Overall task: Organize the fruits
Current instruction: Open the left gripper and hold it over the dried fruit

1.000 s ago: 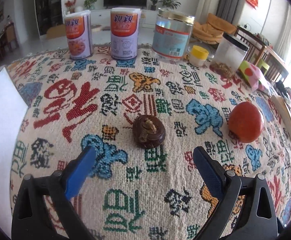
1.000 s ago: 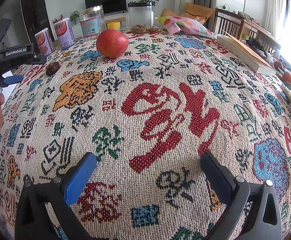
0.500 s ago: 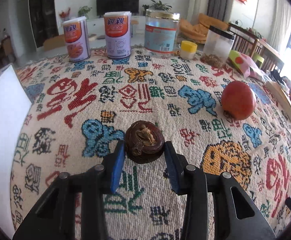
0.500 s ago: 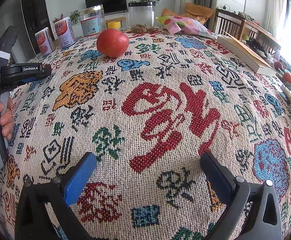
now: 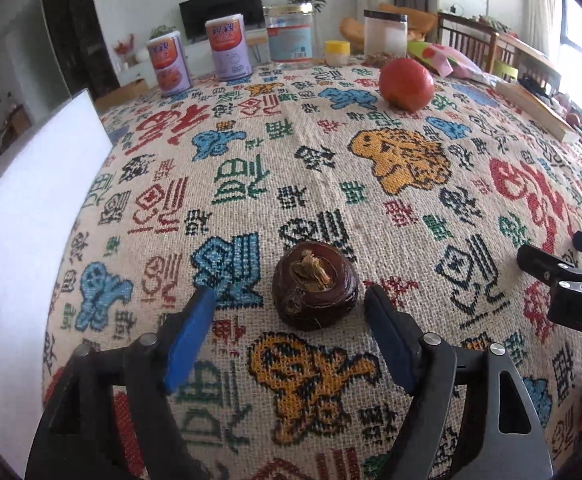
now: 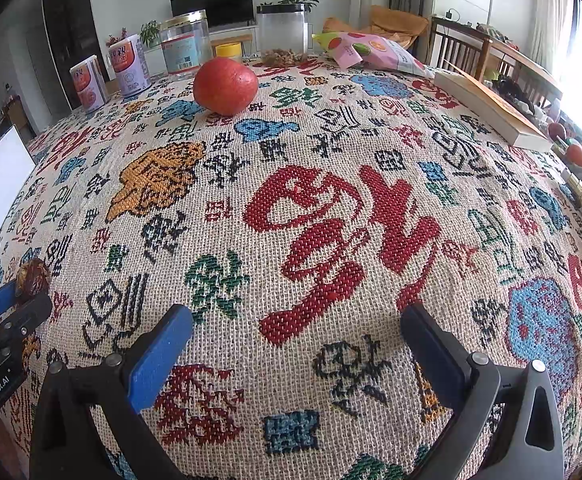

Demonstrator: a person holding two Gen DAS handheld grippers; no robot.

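A dark brown round fruit sits on the patterned tablecloth, between the fingertips of my left gripper. The jaws are open, with gaps on both sides of the fruit. The fruit also shows at the far left of the right wrist view, beside the left gripper's blue pad. A red round fruit lies farther back on the cloth; it also shows in the right wrist view. My right gripper is open and empty above the cloth near the front edge.
Two cans, a clear jar, a small yellow-lidded jar, a plastic container and a snack bag stand along the back. A book lies at right. A white board stands at left.
My left gripper carried the brown fruit toward the near side of the table, closer to my right gripper, then opened and let it go on the cloth. The right gripper has stayed still.
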